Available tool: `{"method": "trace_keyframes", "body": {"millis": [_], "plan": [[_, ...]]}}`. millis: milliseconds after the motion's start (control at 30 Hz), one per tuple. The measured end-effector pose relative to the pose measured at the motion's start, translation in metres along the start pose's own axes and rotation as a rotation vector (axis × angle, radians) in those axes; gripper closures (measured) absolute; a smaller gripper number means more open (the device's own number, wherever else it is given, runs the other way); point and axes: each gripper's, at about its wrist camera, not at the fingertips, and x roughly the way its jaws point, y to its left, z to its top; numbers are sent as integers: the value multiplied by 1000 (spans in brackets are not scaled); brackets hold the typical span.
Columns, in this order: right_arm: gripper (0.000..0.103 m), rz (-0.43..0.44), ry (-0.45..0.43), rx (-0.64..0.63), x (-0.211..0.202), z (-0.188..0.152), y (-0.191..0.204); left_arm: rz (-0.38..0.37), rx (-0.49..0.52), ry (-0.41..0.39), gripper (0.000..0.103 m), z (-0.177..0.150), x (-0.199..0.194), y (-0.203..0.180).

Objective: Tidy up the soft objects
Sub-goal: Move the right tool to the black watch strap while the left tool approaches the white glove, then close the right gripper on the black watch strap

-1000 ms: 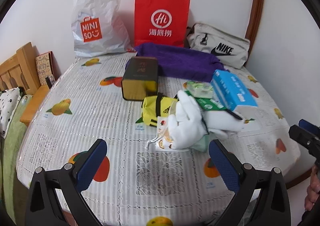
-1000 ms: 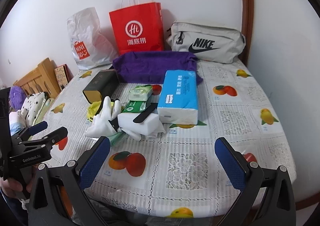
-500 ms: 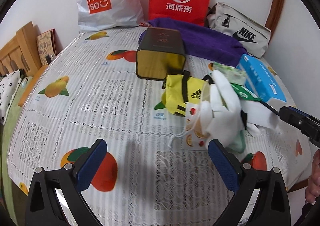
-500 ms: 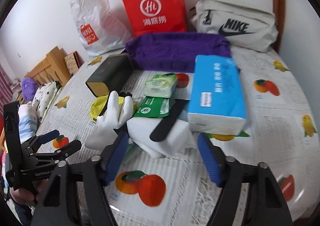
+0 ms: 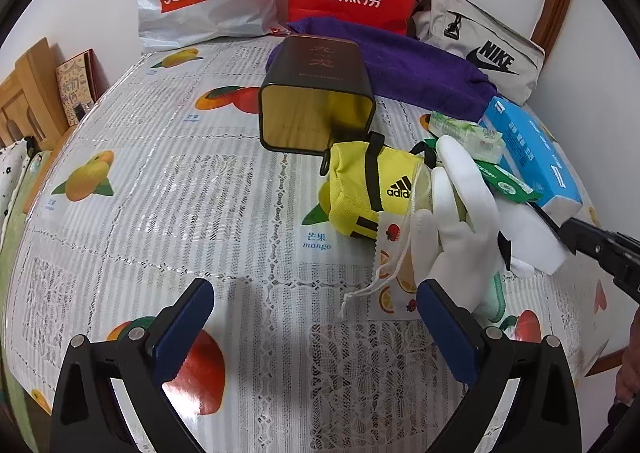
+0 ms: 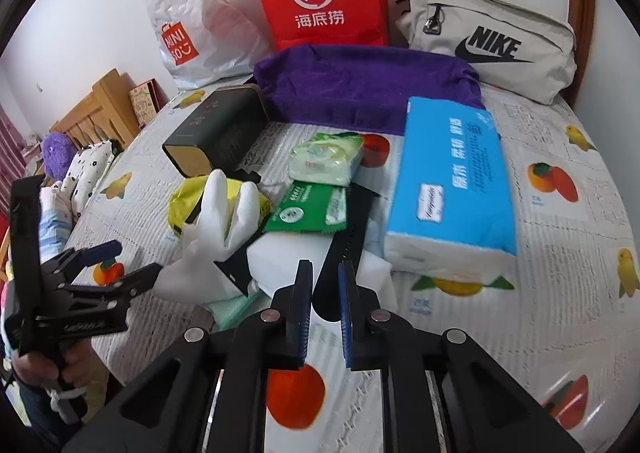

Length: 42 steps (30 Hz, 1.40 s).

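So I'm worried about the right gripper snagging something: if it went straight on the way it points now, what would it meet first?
Most likely the black strap: its near end shows just beyond the right gripper, whose jaws are closing. Depth is unclear; the white foam block under it comes next.

A white glove [image 6: 224, 209] lies on a yellow pouch [image 5: 368, 185] with black stripes; beyond the blue pads [image 6: 346, 317], a purple towel [image 6: 360, 89] and blue tissue pack [image 6: 452, 177].

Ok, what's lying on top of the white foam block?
A black strap runs across the white foam block, and the green wipes packet overlaps its far edge. What lies beneath the block is hidden.
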Motion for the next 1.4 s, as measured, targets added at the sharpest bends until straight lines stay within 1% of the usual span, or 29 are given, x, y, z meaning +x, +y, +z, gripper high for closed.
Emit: {"method": "trace_keyframes", "body": {"millis": [67, 133, 167, 200, 267, 400, 433, 467, 533, 700, 833, 967, 1067, 1200, 1233, 1267, 1300, 1333, 1367, 1400], "plan": [[90, -3, 16, 7, 1, -2, -4, -1, -1, 0, 1, 1, 0, 0], [85, 7, 26, 13, 2, -4, -8, -3, -3, 6, 1, 1, 1, 1], [78, 1, 33, 19, 3, -3, -9, -2, -1, 10, 1, 1, 1, 1], [68, -8, 35, 23, 3, -3, -10, 0, 0, 11, 1, 2, 1, 1], [63, -30, 33, 32, 6, 0, -13, 4, 2, 12, 1, 2, 2, 1], [64, 22, 48, 71, 13, 5, -22, 6, -2, 19, 1, 3, 3, 2], [69, 27, 54, 66, 14, 6, -21, 6, -1, 21, 1, 3, 4, 1], [79, 45, 66, 59, 17, 6, -21, 8, 0, 25, 1, 3, 5, 1], [82, 57, 72, 64, 14, 5, -21, 8, 8, 30, 1, 3, 6, 0], [82, 63, 49, 82, -3, 0, -28, 8, 11, 40, 1, 4, 9, -1], [83, 50, 56, 100, -14, -9, -37, 10, 12, 40, 1, 5, 8, -1], [83, 50, 68, 111, -27, -25, -46, 9, 13, 42, 1, 6, 9, -1], [83, 40, 88, 94, -28, -38, -49, 12, 17, 42, 1, 6, 9, -2], [81, 14, 111, 82, -15, -48, -60, 14, 22, 42, 1, 5, 9, -3], [80, 12, 109, 84, -12, -49, -62, 17, 25, 45, 1, 5, 9, -4], [75, 15, 107, 83, -10, -49, -63, 20, 25, 47, 1, 4, 9, -4], [66, 22, 104, 73, -7, -47, -64, 22, 25, 48, 1, 4, 10, -5], [60, 26, 98, 63, -5, -46, -63, 23, 25, 50, 1, 4, 10, -5], [53, 20, 90, 42, -1, -42, -62, 25, 25, 50, 1, 3, 9, -5], [50, 16, 84, 28, 1, -40, -61, 28, 25, 49, 1, 3, 9, -5]]}}
